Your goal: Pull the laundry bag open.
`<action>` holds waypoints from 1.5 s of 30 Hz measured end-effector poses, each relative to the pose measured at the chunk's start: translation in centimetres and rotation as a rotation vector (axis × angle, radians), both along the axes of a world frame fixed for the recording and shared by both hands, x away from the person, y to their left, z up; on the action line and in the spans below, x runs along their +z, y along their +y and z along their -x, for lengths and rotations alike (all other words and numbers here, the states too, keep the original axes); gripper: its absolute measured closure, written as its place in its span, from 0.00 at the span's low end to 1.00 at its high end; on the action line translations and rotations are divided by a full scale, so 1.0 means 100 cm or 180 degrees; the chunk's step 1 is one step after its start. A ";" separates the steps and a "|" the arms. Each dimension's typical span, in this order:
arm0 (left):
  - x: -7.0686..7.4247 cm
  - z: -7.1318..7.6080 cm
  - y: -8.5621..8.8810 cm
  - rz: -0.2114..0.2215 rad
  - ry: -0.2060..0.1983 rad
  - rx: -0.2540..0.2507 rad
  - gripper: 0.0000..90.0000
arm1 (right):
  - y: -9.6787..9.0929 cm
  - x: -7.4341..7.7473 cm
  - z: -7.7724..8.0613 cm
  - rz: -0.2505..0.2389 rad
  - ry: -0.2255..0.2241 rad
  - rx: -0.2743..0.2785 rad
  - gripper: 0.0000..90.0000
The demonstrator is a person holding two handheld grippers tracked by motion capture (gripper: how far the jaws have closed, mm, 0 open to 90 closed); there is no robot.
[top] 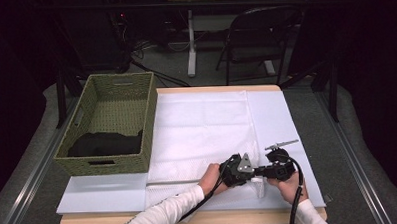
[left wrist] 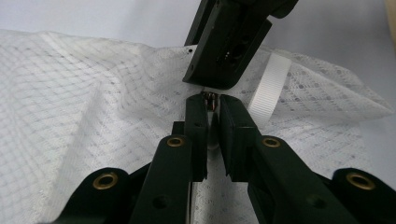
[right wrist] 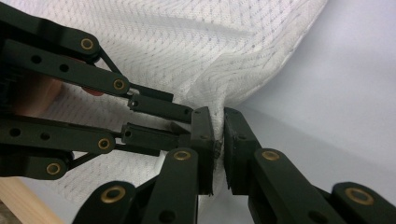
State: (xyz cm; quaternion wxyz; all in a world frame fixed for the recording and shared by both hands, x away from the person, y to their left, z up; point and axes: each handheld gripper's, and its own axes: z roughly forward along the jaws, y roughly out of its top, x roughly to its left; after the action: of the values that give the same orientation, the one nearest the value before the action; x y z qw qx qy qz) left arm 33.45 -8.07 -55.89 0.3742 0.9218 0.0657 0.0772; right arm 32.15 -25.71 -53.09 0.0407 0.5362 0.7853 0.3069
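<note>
A white mesh cloth lies spread over a pale blue sheet on the table. At its near right corner the two grippers meet tip to tip. My left gripper is shut on a pinched fold of the cloth, with a small dark metal bit at its tips. Facing it, my right gripper is shut on a raised ridge of the same cloth by its edge. A white ribbed strap loops from the cloth just beside the right gripper.
A green woven basket stands at the table's left with a black garment inside. The wooden table edge runs along the near side. A folding chair and a desk leg stand beyond the table.
</note>
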 end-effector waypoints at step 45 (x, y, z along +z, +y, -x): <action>0.001 -0.005 0.007 -0.0034 0.0125 0.0042 0.95 | 0.003 0.008 0.003 0.0019 -0.0117 0.0069 0.94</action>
State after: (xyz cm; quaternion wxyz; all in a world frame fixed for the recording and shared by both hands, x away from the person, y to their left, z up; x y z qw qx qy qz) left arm 33.97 -7.39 -55.79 0.3673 0.9247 0.0787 0.0619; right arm 31.81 -25.38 -52.28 0.0534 0.5218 0.7911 0.3148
